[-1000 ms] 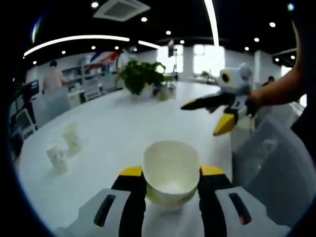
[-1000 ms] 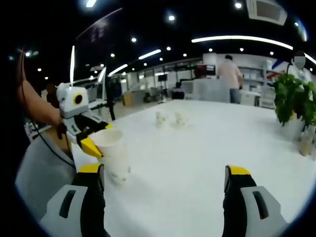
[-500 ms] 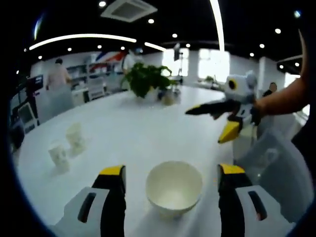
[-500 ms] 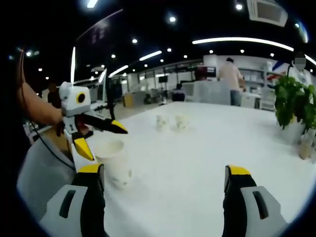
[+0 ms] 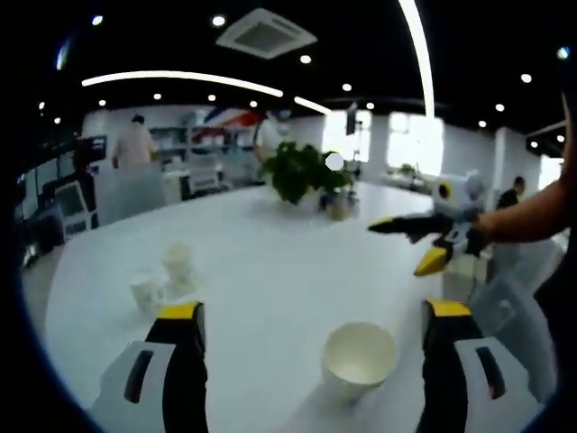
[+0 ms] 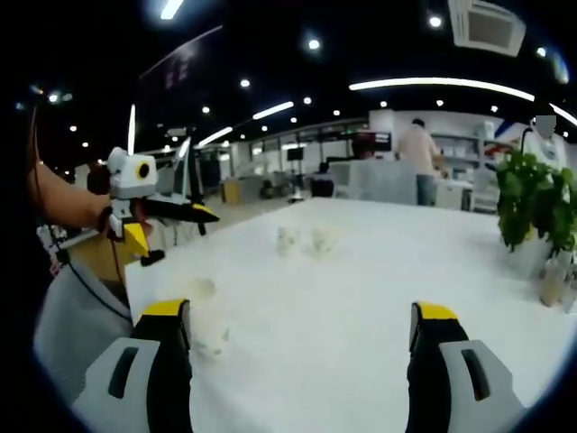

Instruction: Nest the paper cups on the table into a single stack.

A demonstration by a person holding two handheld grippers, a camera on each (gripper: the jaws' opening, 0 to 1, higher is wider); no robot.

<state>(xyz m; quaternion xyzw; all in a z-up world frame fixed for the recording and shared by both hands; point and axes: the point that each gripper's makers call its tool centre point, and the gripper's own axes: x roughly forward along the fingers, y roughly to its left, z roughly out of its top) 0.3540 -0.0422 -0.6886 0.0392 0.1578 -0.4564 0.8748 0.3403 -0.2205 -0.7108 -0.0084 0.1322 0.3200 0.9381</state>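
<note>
We held both grippers over a white table point(image 5: 270, 262) with their jaws spread wide and nothing between them. In the left gripper view, the left gripper point(image 5: 311, 316) hovered just above the table edge nearest us, and a white paper cup point(image 5: 359, 359) stood upright on the table between its two yellow-tipped jaws, closer to the right jaw but touching neither. Two more small paper cups point(image 5: 164, 275) stood close together on the left, farther out on the table. The right gripper point(image 5: 424, 244) came in from the right of that view, held in the air above the table by a bare forearm, its jaws parted. At the far end of the table stood a potted plant point(image 5: 302, 171). In the right gripper view, the right gripper point(image 6: 297, 316) pointed along the table with its jaws well apart, and the near cup sat just beside its left jaw, blurred and pale. The left gripper showed at the left there, lifted above the table's edge. A person point(image 6: 419, 153) stood beyond the table's far end.
</note>
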